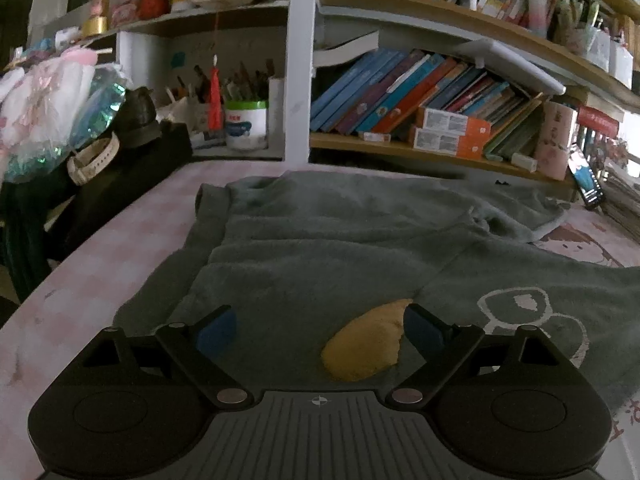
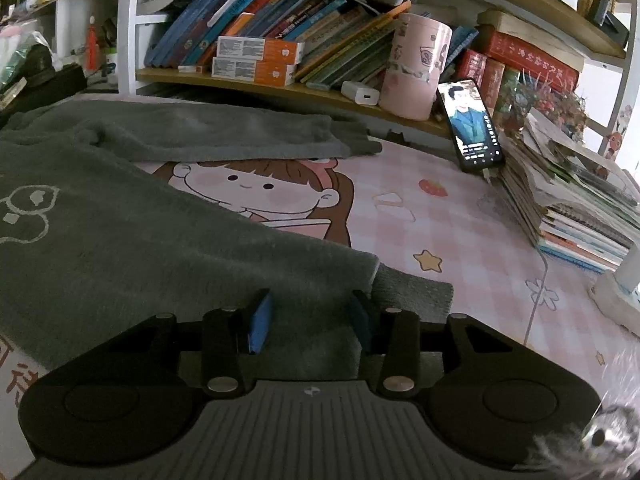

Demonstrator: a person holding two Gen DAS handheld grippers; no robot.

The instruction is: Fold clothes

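Observation:
A grey fleece top with a white outline print and a yellow patch lies spread on the pink desk mat. My left gripper hovers low over it, open wide, the yellow patch just inside its right finger. In the right wrist view the same grey top stretches left, one sleeve lying along the back. My right gripper is open around the sleeve fabric beside the ribbed cuff, with cloth between the blue pads.
Bookshelves line the back of the desk. A lit phone leans by a pink cup. A stack of books and papers sits at the right. Dark bags and clutter crowd the left edge.

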